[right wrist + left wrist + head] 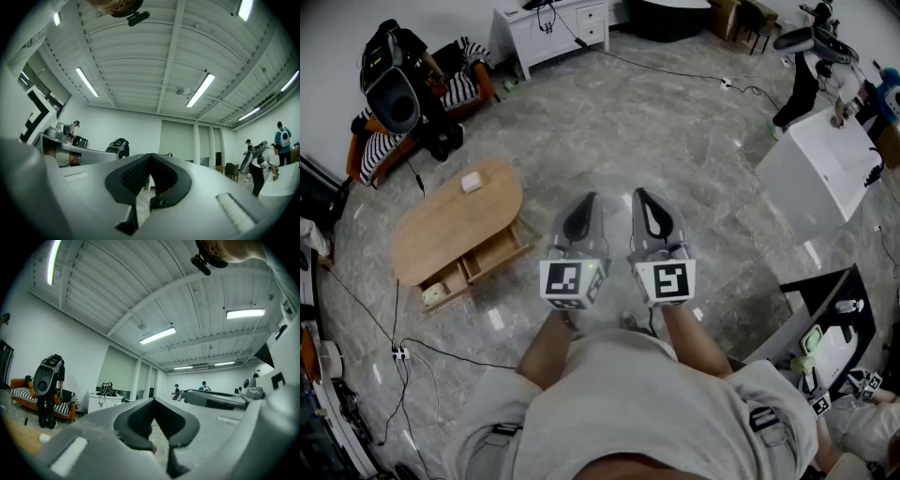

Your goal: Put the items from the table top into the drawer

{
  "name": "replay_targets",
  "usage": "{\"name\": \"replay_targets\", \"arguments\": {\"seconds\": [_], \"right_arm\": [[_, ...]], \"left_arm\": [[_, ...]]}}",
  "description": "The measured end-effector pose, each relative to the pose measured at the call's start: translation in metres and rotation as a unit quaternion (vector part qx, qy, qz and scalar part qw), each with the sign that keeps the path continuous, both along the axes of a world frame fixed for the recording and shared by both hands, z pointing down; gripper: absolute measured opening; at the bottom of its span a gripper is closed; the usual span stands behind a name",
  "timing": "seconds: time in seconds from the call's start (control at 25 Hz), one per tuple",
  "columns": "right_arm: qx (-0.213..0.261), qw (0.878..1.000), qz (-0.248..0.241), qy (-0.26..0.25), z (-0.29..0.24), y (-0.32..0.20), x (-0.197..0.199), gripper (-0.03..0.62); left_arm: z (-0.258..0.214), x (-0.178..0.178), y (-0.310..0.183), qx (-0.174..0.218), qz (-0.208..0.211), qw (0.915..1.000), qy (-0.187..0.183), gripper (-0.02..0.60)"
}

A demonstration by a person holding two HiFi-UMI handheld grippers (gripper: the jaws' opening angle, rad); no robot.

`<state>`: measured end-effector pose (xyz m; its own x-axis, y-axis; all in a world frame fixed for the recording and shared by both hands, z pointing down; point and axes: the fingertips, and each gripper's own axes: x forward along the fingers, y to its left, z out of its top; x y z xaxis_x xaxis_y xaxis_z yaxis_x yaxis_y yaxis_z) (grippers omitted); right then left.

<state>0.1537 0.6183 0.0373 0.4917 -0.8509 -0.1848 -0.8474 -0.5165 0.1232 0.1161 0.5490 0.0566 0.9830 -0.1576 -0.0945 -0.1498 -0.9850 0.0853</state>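
Observation:
An oval wooden table point(441, 234) stands on the floor at the left of the head view, with a small white item point(471, 182) on its top. Below it a wooden drawer point(492, 255) is pulled out, and another white item point(434, 293) lies at its left end. My left gripper point(578, 220) and right gripper point(652, 216) are held side by side in mid-air, well right of the table and pointing forward. Both are shut with nothing between the jaws. In the left gripper view the left gripper point(153, 400) has the table point(16, 439) and white item point(44, 438) low at the left. The right gripper point(150, 155) faces the far wall.
An orange sofa point(380, 150) with striped cushions and a black machine point(394, 89) stand behind the table. A white cabinet point(553, 28) is at the back and a white table point(820, 173) at the right, with a person point(802, 80) beside it. Cables point(403, 352) run over the floor.

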Motion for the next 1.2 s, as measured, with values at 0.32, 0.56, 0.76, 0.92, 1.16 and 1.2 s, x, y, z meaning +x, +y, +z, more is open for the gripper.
{"name": "replay_targets", "arguments": {"seconds": [0.32,0.56,0.76,0.92,1.16,1.2], "right_arm": [[0.005,1.0,-0.01,0.0,0.002,0.003,0.01,0.006],[0.016,0.999,-0.03,-0.005,0.006,0.005,0.025,0.006],[0.008,0.999,-0.052,0.003,0.014,0.003,0.036,0.008],[-0.001,0.997,-0.077,-0.017,0.027,-0.012,0.043,0.006],[-0.024,0.992,-0.12,-0.024,0.049,-0.061,0.042,0.007],[-0.031,0.991,-0.126,-0.025,0.053,-0.072,0.044,0.008]], "left_arm": [[0.005,0.009,0.0,0.005,-0.011,0.9999,-0.007,0.02],[0.01,0.024,0.004,0.007,-0.032,0.9994,-0.006,0.02],[0.024,0.032,0.004,0.003,-0.055,0.9984,-0.015,0.02],[0.034,0.038,-0.009,0.0,-0.072,0.997,-0.03,0.02],[0.055,0.036,-0.052,-0.009,-0.105,0.9936,-0.042,0.02],[0.06,0.037,-0.063,-0.015,-0.111,0.9928,-0.043,0.02]]}}
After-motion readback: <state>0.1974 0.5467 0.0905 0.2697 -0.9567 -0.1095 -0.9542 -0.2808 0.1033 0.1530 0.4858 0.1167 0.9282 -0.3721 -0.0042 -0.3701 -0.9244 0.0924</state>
